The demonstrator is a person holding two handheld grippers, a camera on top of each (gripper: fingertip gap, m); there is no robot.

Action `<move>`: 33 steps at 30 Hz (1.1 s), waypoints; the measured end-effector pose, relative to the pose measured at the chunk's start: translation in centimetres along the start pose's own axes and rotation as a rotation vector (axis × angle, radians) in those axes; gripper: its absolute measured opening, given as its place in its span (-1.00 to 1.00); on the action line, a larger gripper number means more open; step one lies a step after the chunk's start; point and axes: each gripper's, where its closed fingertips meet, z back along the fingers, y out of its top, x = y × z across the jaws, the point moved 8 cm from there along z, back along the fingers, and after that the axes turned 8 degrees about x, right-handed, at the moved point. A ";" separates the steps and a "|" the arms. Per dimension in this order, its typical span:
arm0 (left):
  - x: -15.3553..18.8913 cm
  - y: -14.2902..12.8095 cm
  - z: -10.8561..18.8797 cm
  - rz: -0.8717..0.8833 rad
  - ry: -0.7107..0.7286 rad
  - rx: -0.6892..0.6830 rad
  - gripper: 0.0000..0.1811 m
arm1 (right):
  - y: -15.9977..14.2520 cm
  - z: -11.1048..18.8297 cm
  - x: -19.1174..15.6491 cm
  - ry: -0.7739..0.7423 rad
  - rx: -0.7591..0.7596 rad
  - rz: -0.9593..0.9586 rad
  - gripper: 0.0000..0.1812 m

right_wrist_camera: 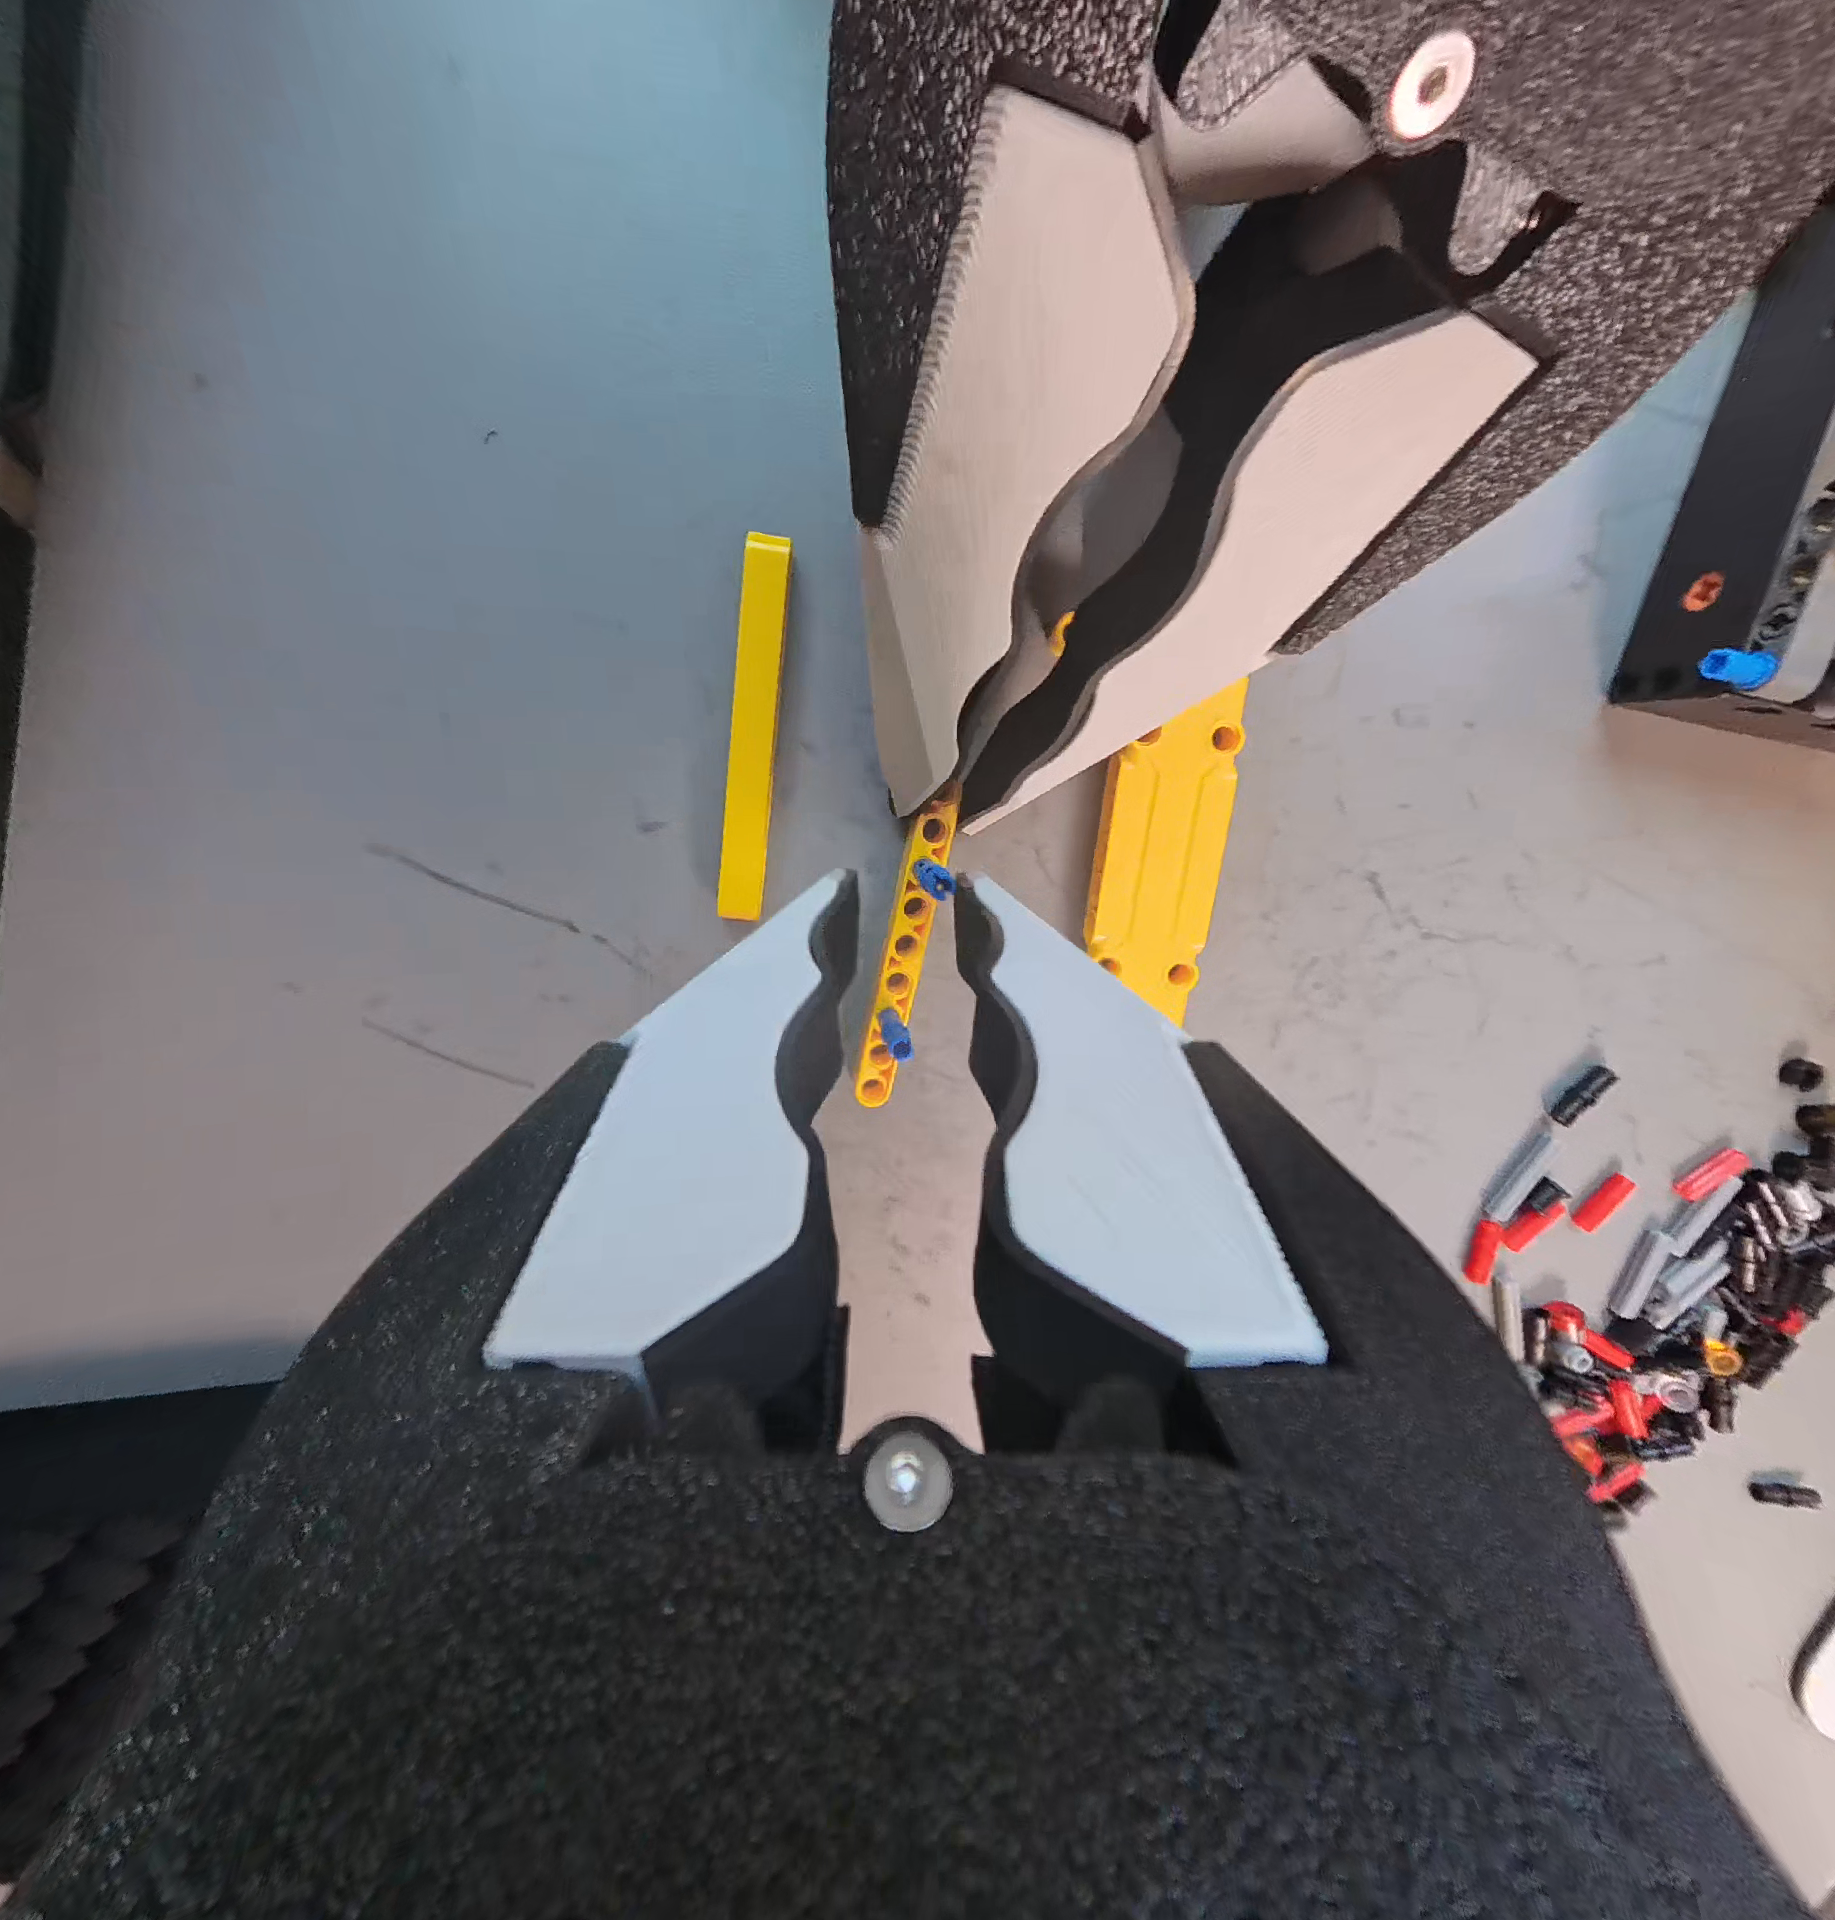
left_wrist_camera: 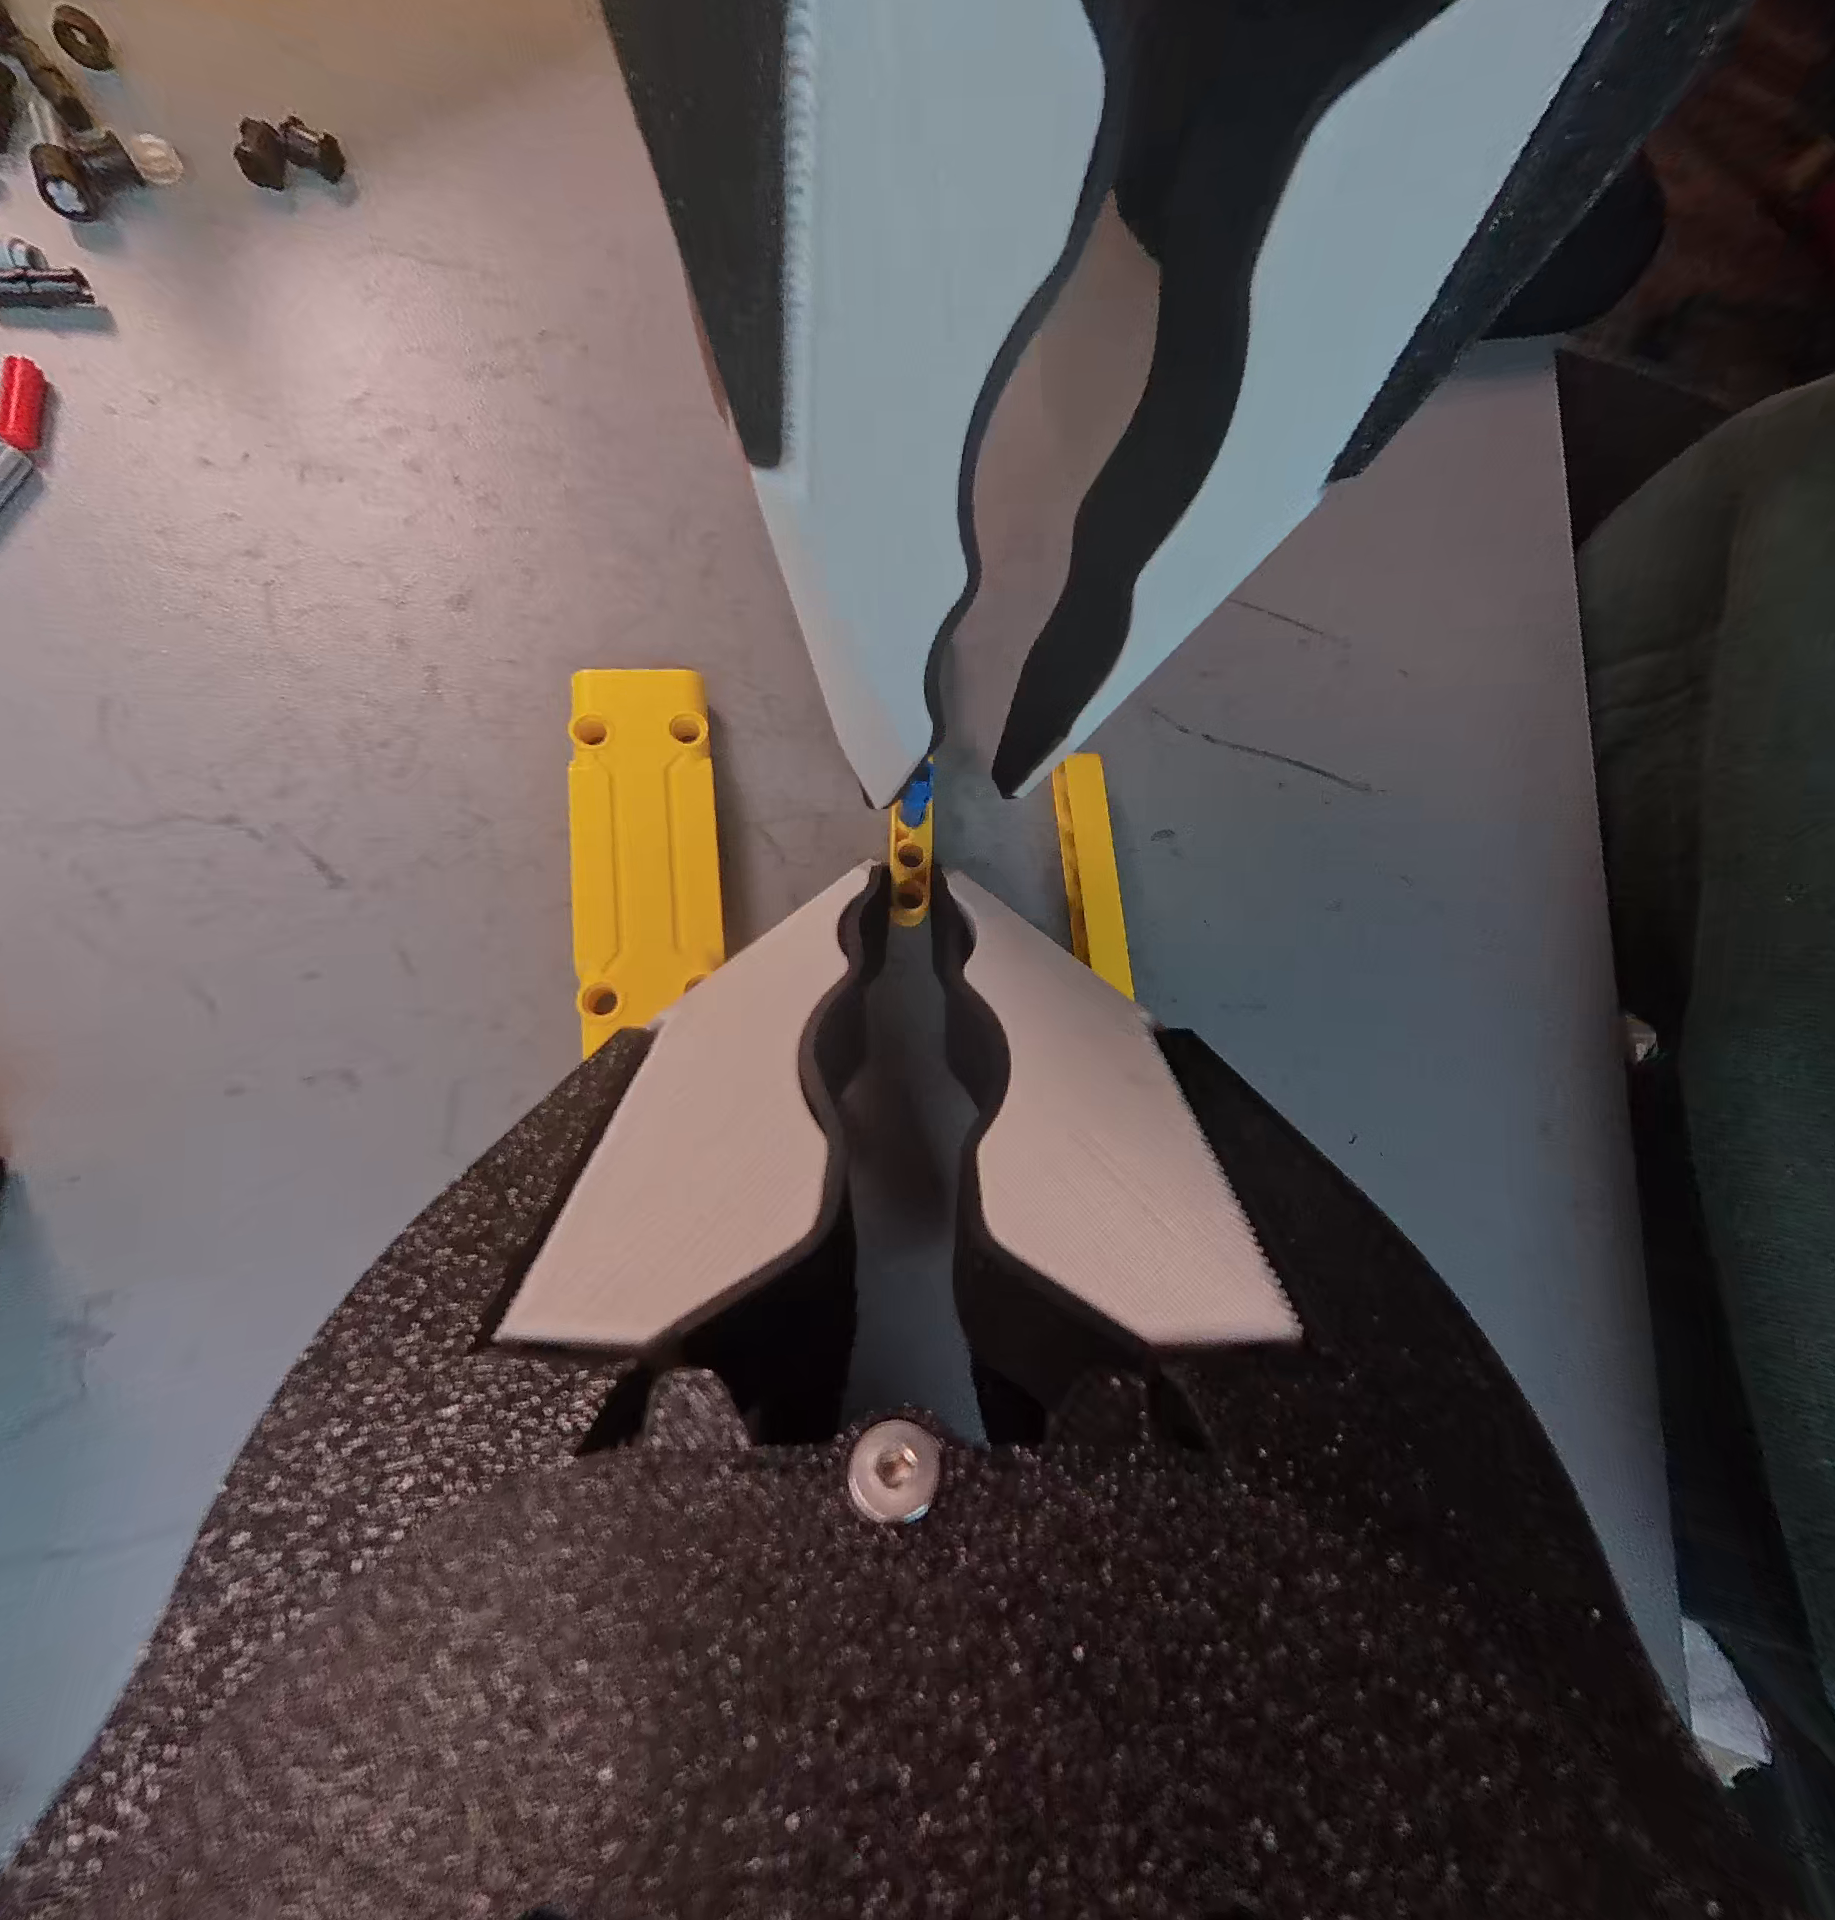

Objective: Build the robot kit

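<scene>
Yellow beam with holes [right_wrist_camera: 905, 961] runs lengthwise between the two grippers: left gripper [right_wrist_camera: 928, 808] is clamped on its far end, right gripper [right_wrist_camera: 905, 896] sits slightly open, straddling it at the upper blue pin [right_wrist_camera: 934, 878], the right fingertip nearly touching the pin. Second blue pin [right_wrist_camera: 895, 1035] sits near the free end. Flat yellow bar [right_wrist_camera: 754, 727] and yellow panel [right_wrist_camera: 1162, 842] flank it on the tabletop [right_wrist_camera: 373, 623]; loose parts pile [right_wrist_camera: 1661, 1309] well off to the side.

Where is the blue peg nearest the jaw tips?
In the right wrist view, the blue peg sits in the holed yellow beam, between the right gripper's open jaws.
</scene>
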 end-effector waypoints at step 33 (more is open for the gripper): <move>0.3 -0.1 0.0 -0.037 0.026 -0.003 -0.93 | 0.7 -0.2 0.5 0.052 -0.066 0.032 -0.97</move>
